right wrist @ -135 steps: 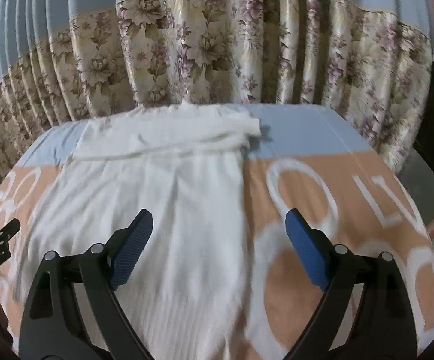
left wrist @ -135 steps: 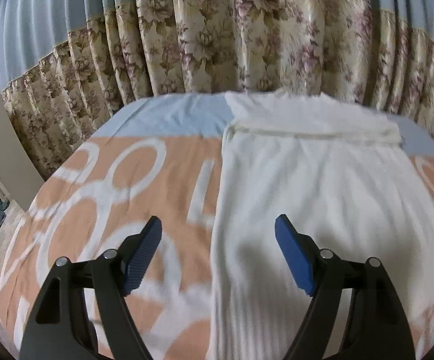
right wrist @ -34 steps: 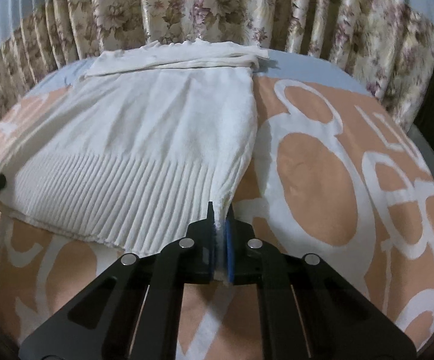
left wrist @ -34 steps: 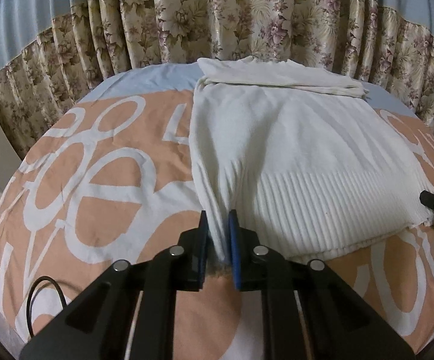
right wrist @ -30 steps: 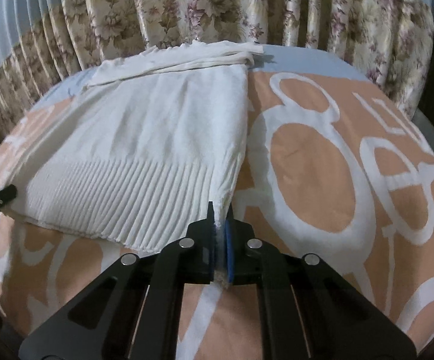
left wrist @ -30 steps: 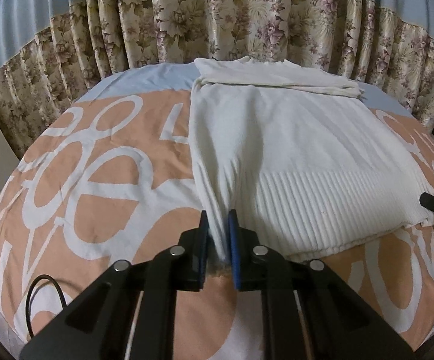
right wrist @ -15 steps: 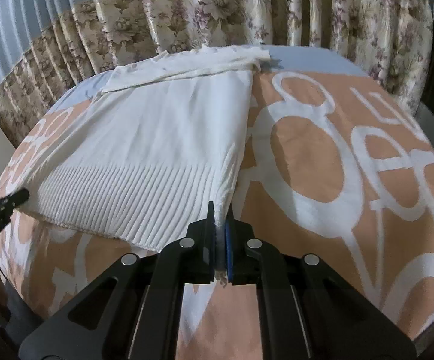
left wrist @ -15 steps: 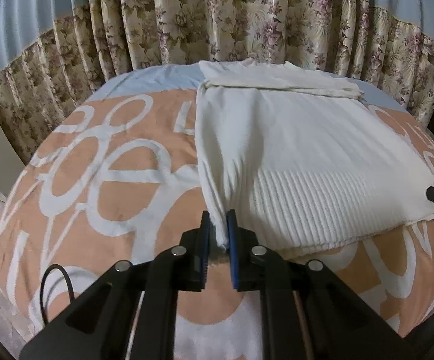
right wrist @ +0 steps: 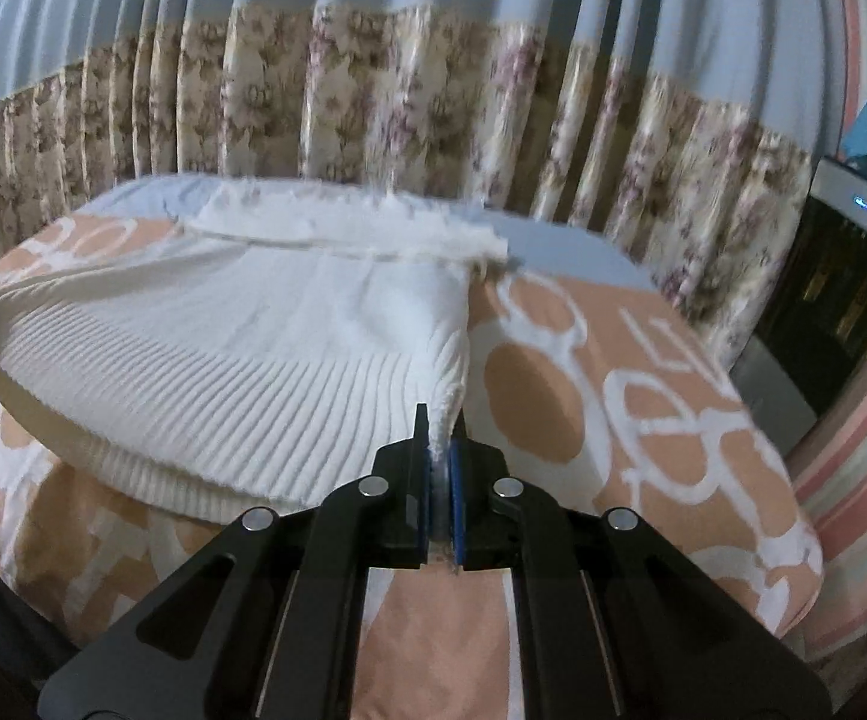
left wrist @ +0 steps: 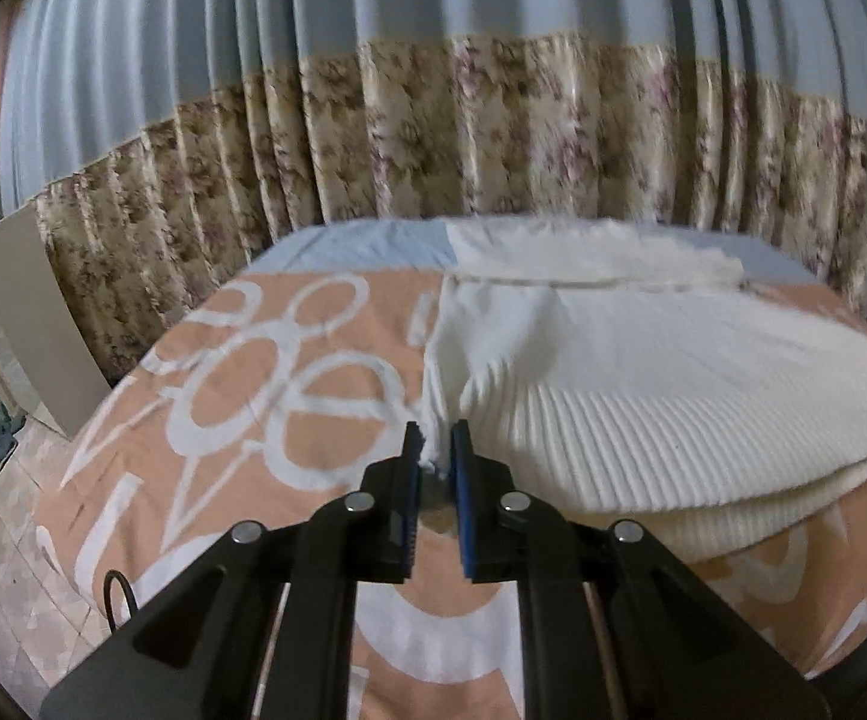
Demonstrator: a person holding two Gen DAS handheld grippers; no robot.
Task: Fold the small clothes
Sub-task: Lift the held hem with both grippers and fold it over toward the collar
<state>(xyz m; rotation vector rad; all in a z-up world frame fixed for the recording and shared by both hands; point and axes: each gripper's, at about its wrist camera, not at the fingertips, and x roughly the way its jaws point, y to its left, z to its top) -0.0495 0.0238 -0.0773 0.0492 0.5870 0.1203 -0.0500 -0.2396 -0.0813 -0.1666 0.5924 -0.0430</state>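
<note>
Nearest the left wrist camera, the left gripper (left wrist: 434, 450) is pinching the near left corner of the white sweater (left wrist: 643, 372) between its blue pads, its jaws pressed together on the ribbed hem. In the right wrist view, the right gripper (right wrist: 440, 441) is clamping the opposite hem corner of the sweater (right wrist: 241, 348) in the same way, with white knit showing between its 2 pads.

The hem edge is hanging lifted between the 2 corners, with a second layer of ribbing showing just under it, so the garment is bulging up off the bedcover (left wrist: 265, 420) (peach, with large white looping letters). Farther along, the sweater's body is lying flat, and at the far end a folded white band, possibly the sleeves, is lying across it over the pale blue part of the cover.

Beyond the bed, a pleated curtain (left wrist: 493, 150) is hanging, blue above and floral beige below, blurred in both views. A dark appliance (right wrist: 841, 288) is standing to the right of the bed, and a pale board (left wrist: 25, 324) is leaning at its left.
</note>
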